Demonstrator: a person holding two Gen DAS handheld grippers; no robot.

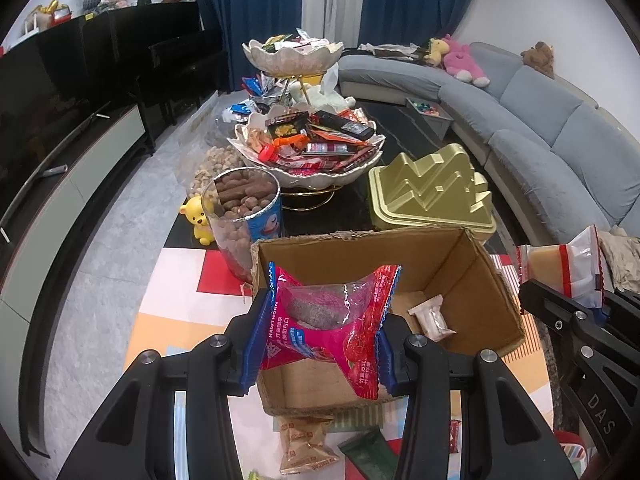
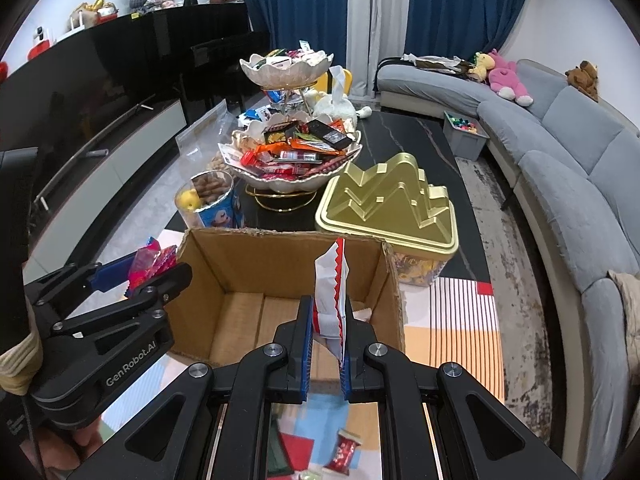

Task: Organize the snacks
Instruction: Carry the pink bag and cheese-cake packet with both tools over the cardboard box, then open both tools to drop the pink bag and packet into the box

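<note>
We hold both grippers over the cardboard box (image 1: 472,264) for the drop: left gripper (image 1: 320,320) clamps the pink packet (image 1: 320,332), right gripper (image 2: 326,332) pinches the white packet (image 2: 330,280).

red-pink hawthorn snack packet (image 1: 324,320): held over open brown cardboard box (image 1: 472,280) | white red-edged snack packet (image 2: 332,304): upright, above box | small clear packet (image 1: 431,316): on box floor

Between the left jaws sat a snack packet (image 1: 320,320), with the cardboard box (image 1: 492,280) directly ahead and a small wrapped snack (image 1: 432,316) inside it. Between the right jaws stood another packet (image 2: 332,300) before the same box. Beyond the box, on the desk (image 2: 400,136), were a lidded tin (image 2: 388,200), ahead-right, a jar (image 2: 210,196), ahead-left, and a tiered snack stand (image 2: 288,152) behind.
</note>
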